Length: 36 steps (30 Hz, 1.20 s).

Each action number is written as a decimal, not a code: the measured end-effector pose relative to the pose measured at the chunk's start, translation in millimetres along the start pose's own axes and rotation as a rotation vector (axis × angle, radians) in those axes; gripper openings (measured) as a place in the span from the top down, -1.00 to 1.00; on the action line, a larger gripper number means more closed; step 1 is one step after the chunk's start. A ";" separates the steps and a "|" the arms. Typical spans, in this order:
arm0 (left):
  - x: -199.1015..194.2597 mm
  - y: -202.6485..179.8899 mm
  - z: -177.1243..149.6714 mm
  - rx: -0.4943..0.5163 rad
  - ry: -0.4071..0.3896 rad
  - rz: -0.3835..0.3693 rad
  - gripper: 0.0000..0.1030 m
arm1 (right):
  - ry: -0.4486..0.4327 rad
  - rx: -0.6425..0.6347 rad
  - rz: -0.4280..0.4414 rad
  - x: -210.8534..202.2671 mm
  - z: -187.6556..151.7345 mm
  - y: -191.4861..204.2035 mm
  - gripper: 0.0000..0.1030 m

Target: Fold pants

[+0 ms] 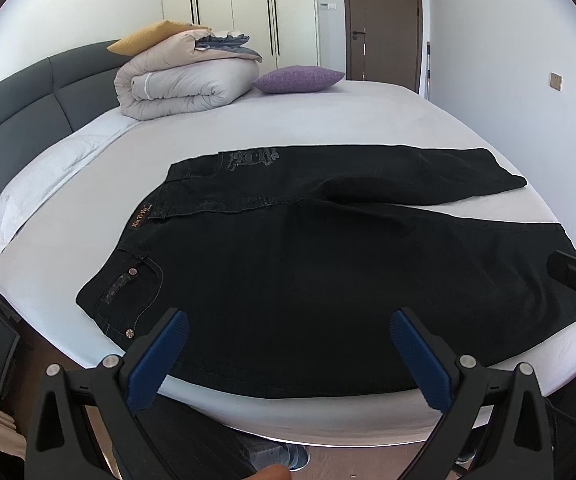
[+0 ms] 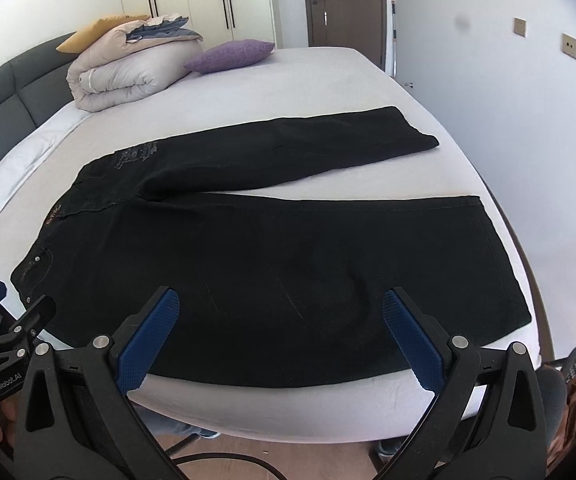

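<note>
Black pants point(image 2: 280, 248) lie flat and unfolded on the white bed point(image 2: 328, 76), waist toward the headboard point(image 1: 28, 100), legs apart. Waistband label unreadable. Left gripper point(image 1: 288, 344) and right gripper point(image 2: 280, 324) hover spread, empty; "GenRobot.AI" marks the left one.

On my right wrist feed I can read "GenRobot.AI" in white letters on the black plastic body of the left tongs point(image 2: 12, 320), low at the left edge. The small brown waistband patch point(image 1: 139, 219) and the grey printed emblem point(image 1: 253, 159) on the black denim pants point(image 1: 308, 280) carry lettering I cannot make out.
</note>
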<state>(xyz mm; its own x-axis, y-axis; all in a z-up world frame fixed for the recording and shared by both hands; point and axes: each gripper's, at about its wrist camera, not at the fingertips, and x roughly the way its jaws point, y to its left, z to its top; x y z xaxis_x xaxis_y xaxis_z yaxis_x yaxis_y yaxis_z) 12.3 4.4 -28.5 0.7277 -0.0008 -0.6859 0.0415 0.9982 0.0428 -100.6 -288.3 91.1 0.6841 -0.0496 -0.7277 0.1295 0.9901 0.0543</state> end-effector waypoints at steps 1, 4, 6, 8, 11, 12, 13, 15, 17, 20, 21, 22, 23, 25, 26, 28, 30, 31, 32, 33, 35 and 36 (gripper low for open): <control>6.3 7.7 2.2 -0.011 0.012 -0.037 -1.00 | -0.009 -0.006 0.036 1.9 2.8 -0.2 -1.00; 27.6 29.5 13.6 -0.016 0.030 -0.147 -1.00 | -0.020 -0.035 0.129 9.9 15.8 -1.0 -1.00; 36.3 36.6 25.2 0.040 0.011 -0.108 -1.00 | -0.018 -0.056 0.162 17.6 30.2 -3.3 -1.00; 51.9 42.1 42.8 0.109 0.044 -0.069 -1.00 | -0.025 -0.087 0.179 27.6 46.9 -3.8 -1.00; 71.7 63.9 78.8 0.120 0.024 -0.051 -1.00 | -0.022 -0.121 0.198 47.2 70.9 -10.5 -1.00; 78.1 70.4 93.0 0.135 0.003 -0.048 -1.00 | -0.016 -0.132 0.208 55.3 79.4 -13.6 -1.00; 88.8 77.5 112.0 0.160 -0.013 -0.031 -1.00 | -0.009 -0.146 0.223 62.7 87.2 -15.1 -1.00; 115.7 89.0 143.1 0.196 0.009 -0.033 -1.00 | 0.002 -0.169 0.236 80.3 107.3 -19.7 -1.00; 151.4 103.2 176.3 0.220 0.056 -0.105 -0.86 | 0.022 -0.196 0.262 97.3 122.8 -25.0 -1.00; 211.4 122.7 215.5 0.244 0.192 -0.213 -0.52 | 0.054 -0.233 0.314 122.0 143.1 -31.1 -0.99; 228.4 126.5 225.5 0.262 0.222 -0.224 -0.48 | 0.058 -0.244 0.326 126.2 145.4 -31.1 -0.98; 245.8 128.4 235.5 0.289 0.255 -0.221 -0.48 | 0.064 -0.259 0.342 132.4 149.7 -32.0 -0.97; 260.0 130.3 244.4 0.316 0.275 -0.209 -0.48 | 0.068 -0.272 0.357 136.4 151.4 -31.6 -0.95; 288.2 134.0 260.1 0.361 0.324 -0.221 -0.48 | 0.084 -0.295 0.377 149.1 155.8 -32.2 -0.88; 299.1 133.8 264.6 0.389 0.341 -0.228 -0.48 | 0.107 -0.303 0.397 159.6 158.1 -33.4 -0.80; 317.8 131.4 269.2 0.470 0.371 -0.214 -0.48 | 0.138 -0.312 0.425 171.8 155.4 -32.2 -0.70; 332.2 128.3 267.9 0.538 0.400 -0.211 -0.48 | 0.163 -0.320 0.439 183.3 151.5 -30.8 -0.68; 340.1 126.4 266.6 0.555 0.416 -0.213 -0.48 | 0.176 -0.325 0.445 191.3 151.6 -30.0 -0.67; 348.1 125.5 263.7 0.561 0.445 -0.236 -0.46 | 0.185 -0.327 0.451 194.5 148.5 -28.5 -0.65; 353.6 125.5 260.7 0.570 0.467 -0.250 -0.42 | 0.196 -0.330 0.461 199.5 149.0 -26.3 -0.63; 364.7 125.7 250.5 0.585 0.514 -0.261 -0.35 | 0.206 -0.344 0.476 207.7 150.6 -21.6 -0.63; 369.8 126.0 244.3 0.586 0.539 -0.276 -0.34 | 0.210 -0.354 0.483 211.9 152.1 -18.7 -0.63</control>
<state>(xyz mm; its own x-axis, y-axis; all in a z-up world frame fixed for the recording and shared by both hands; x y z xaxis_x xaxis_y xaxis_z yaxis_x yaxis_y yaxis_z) 453.9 115.3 -99.3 0.2189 -0.0632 -0.9737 0.6269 0.7738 0.0907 151.1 -337.3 39.9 0.4458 0.4050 -0.7982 -0.4289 0.8794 0.2067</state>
